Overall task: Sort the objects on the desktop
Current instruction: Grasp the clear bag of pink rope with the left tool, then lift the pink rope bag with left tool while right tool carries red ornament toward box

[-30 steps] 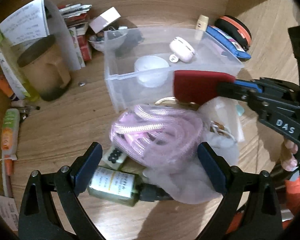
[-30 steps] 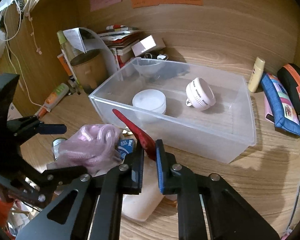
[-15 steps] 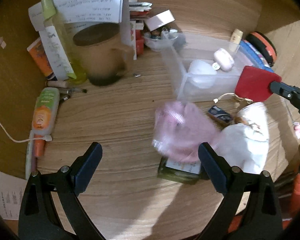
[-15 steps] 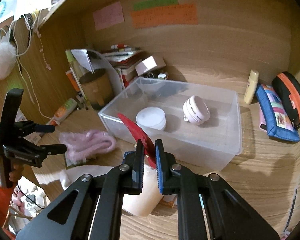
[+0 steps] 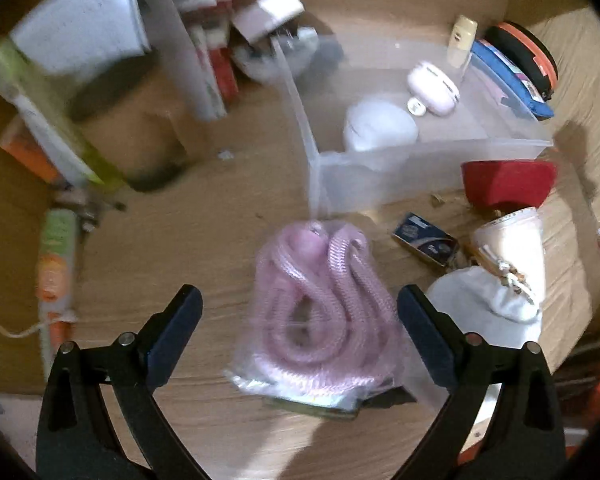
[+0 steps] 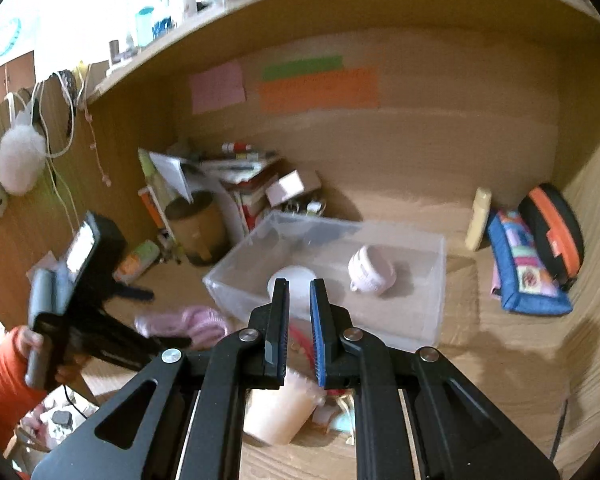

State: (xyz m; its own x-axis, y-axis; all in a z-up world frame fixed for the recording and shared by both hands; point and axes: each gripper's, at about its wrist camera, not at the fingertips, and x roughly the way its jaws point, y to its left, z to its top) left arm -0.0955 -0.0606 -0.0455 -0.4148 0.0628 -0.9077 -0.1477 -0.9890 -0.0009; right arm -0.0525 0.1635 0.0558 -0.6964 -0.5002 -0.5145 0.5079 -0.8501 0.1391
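Note:
A bag of pink rope lies on the desk between the wide-apart fingers of my left gripper, which is open and not touching it. The clear bin holds a white round lid and a white-pink gadget. A flat red thing sits by the bin's front wall, with no gripper on it in the left wrist view. My right gripper hovers above the bin, shut. Only a thin red edge shows low in its gap. The left gripper is over the rope.
A cream pouch, a small blue box and a green bottle under the bag crowd the front. A brown mug and books stand back left. A blue pencil case and an orange-black case stand right.
My right gripper has risen, and the red thing no longer sticks up from its tips. The left view has swung back, so the pink rope bag is between my left fingers again.

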